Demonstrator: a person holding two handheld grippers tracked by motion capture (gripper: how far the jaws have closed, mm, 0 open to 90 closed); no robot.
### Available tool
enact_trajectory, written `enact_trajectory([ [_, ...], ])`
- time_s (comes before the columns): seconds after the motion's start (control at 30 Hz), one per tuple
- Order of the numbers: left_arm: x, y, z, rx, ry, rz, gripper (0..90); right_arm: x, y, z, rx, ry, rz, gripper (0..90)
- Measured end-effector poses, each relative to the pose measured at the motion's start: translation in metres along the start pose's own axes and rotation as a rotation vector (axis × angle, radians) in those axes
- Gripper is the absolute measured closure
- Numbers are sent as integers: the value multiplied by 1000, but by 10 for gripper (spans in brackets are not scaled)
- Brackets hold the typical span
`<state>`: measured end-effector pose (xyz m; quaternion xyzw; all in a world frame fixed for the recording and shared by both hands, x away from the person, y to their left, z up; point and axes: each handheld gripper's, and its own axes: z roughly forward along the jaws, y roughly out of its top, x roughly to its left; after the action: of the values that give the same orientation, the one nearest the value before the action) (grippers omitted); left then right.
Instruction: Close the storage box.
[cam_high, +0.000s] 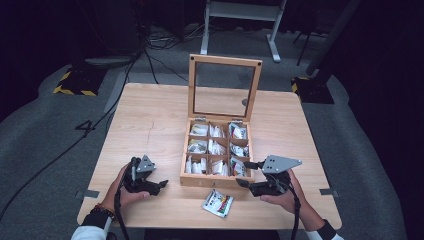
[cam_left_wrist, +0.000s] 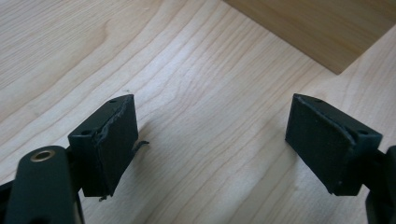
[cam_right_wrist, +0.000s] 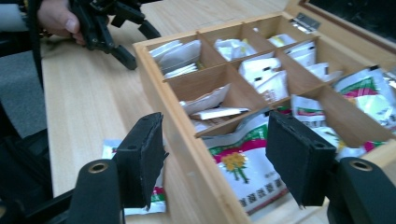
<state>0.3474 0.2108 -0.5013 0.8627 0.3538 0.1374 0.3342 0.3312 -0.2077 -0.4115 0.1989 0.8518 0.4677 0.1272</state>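
Nearest the high camera, both forearms come in low, each hand on a gripper. Left gripper (cam_high: 161, 185) rests on the table (cam_high: 150, 125) left of the wooden box (cam_high: 216, 181), jaws spread wide, nothing between them; left gripper view confirms bare wood grain under the pads. Right gripper (cam_right_wrist: 215, 163) sits at the box's front-right corner, jaws also released and empty, straddling the front wall, with a green-and-red sachet (cam_right_wrist: 243, 172) in the near compartment just ahead of it. Box is a 3x3 grid of 9 compartments, glass lid (cam_high: 223, 87) propped upright at the back. 1 loose packet (cam_high: 218, 202) lies flat on the table just in front of the box, between the 2 grippers. Step in hand looks like picking a sachet, likely with the right. To do it well: tip the jaws down, pinch the packet's raised edge rather than its flat face, keep clear of the dividers, lift straight up.
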Motion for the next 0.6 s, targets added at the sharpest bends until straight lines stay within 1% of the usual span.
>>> enact_trajectory([
  [0.07,1,0,0,3,2,1,177,-2,0,-1,-3,-8,4,374],
  [0.1,2,2,-1,2,1,-2,192,-6,1,-3,-10,-21,8,377],
  [0.13,2,2,-1,2,1,-2,200,-6,1,-3,-10,-21,8,377],
  [0.17,4,6,-4,-29,-30,-20,198,-10,0,-5,-13,-36,14,378],
  [0.2,4,6,-4,-29,-30,-20,195,-10,0,-5,-13,-36,14,378],
  [0.23,7,11,-7,-57,-44,-28,195,-15,0,-6,-16,-51,22,381],
  [0.27,7,11,-7,-57,-44,-28,194,-18,0,-7,-16,-61,28,382],
  [0.3,9,15,-8,-66,-45,-34,195,-21,0,-7,-16,-72,32,383],
  [0.33,9,15,-8,-66,-45,-34,195,-21,0,-7,-16,-72,32,383],
  [0.37,12,19,-8,-74,-55,-38,197,-26,1,-9,-18,-88,43,383],
  [0.4,13,22,-8,-79,-59,-32,201,-29,1,-10,-15,-105,38,383],
  [0.47,13,27,-8,-83,-42,-21,203,-36,1,-11,-21,-114,55,385],
  [0.5,13,30,-8,-84,-48,-24,205,-39,1,-11,-18,-120,60,385],
  [0.53,13,30,-8,-84,-48,-24,201,-39,1,-11,-18,-120,60,385],
  [0.57,14,35,-9,-93,-53,-17,199,-46,1,-11,-11,-133,71,384],
  [0.6,14,35,-9,-93,-53,-17,200,-46,1,-11,-11,-133,71,384],
])
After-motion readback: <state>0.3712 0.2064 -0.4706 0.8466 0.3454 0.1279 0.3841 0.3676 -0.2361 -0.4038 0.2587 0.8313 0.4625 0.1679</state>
